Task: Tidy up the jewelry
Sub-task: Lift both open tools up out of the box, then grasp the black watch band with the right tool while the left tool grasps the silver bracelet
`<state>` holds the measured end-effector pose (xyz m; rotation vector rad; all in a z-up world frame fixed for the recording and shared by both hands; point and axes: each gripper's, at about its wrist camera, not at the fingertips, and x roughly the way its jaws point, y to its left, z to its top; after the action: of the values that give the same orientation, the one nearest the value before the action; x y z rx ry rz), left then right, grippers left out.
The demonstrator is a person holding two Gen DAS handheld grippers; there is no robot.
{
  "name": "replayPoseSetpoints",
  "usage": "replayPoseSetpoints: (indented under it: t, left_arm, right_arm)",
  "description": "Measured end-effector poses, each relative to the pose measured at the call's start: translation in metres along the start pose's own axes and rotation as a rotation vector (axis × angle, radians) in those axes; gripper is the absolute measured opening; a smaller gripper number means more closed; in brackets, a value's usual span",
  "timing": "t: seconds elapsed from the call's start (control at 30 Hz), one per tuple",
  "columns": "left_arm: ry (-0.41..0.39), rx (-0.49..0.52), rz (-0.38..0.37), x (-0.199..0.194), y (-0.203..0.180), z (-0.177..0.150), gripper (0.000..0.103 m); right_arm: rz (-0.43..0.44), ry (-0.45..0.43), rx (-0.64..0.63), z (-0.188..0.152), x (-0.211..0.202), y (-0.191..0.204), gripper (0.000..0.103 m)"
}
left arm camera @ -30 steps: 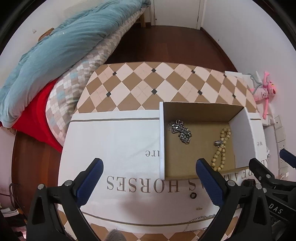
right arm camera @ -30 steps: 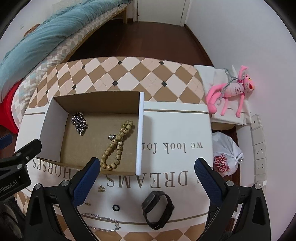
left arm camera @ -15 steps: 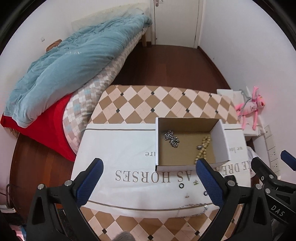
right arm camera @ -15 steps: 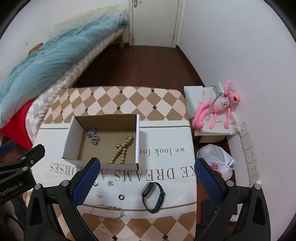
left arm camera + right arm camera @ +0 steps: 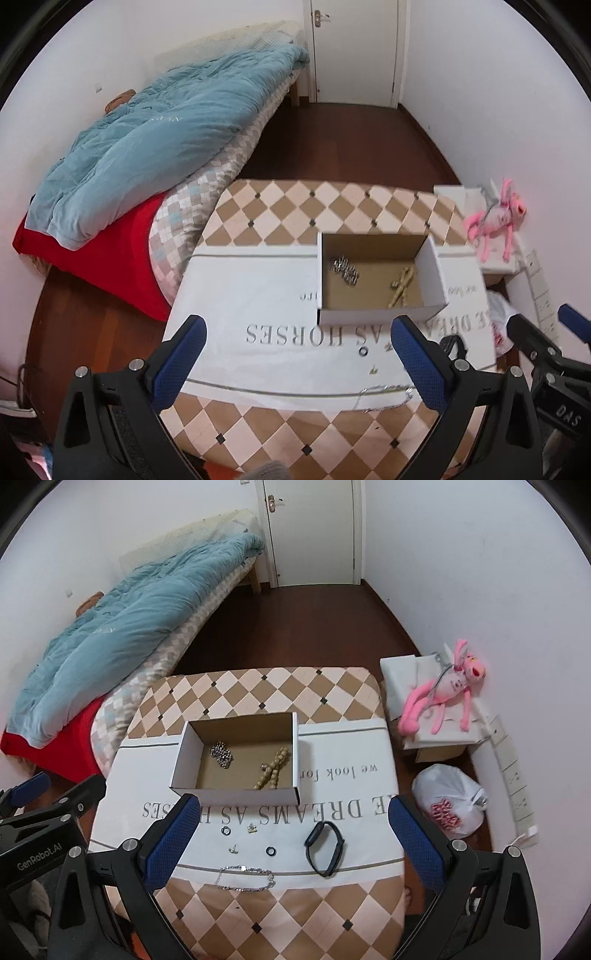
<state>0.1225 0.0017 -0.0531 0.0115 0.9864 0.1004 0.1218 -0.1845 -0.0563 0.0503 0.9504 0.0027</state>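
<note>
1. The left gripper (image 5: pixel 295 354) and right gripper (image 5: pixel 291 834) both hang above the near end of the table, jaws spread wide, holding nothing.
2. The cardboard box (image 5: pixel 236 795) already holds a silver chain (image 5: pixel 221 755) and a bead bracelet (image 5: pixel 271 768).
3. On the white cloth (image 5: pixel 347 746) lie two black rings (image 5: pixel 225 830), two small pieces that may be earrings (image 5: pixel 252 828), a black wristband (image 5: pixel 325 843) and a thin silver bracelet (image 5: pixel 245 878).
4. Risk: the rings and small pieces are tiny and flat; wide pads could flick them away or pinch cloth instead.
5. Risk: the silver bracelet lies across the cloth's hem near the table's near edge, so a snagged link could drag it off.
6. Room is good: open cloth lies between the pieces and the box's low front wall; the left gripper crowds the right one's left side.
</note>
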Motion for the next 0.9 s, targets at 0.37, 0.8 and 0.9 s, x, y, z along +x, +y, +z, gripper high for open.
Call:
replayPoseSetpoints:
  t: [0.37, 0.8, 0.9]
  left_arm:
    - [0.271, 0.052, 0.038, 0.103, -0.016, -0.073, 0.102]
    - [0.376, 0.063, 0.001, 0.141, -0.018, -0.097, 0.096]
    - [0.367, 0.102, -0.025, 0.134, -0.029, -0.1, 0.088]
  right_arm:
    - [-0.007, 0.246, 0.05, -0.07, 0.113, -0.037, 0.103]
    - [-0.049, 0.295, 0.03, -0.074, 0.178, -0.03, 0.052]
    - [-0.026, 0.281, 0.019, -0.074, 0.174, -0.03, 0.045]
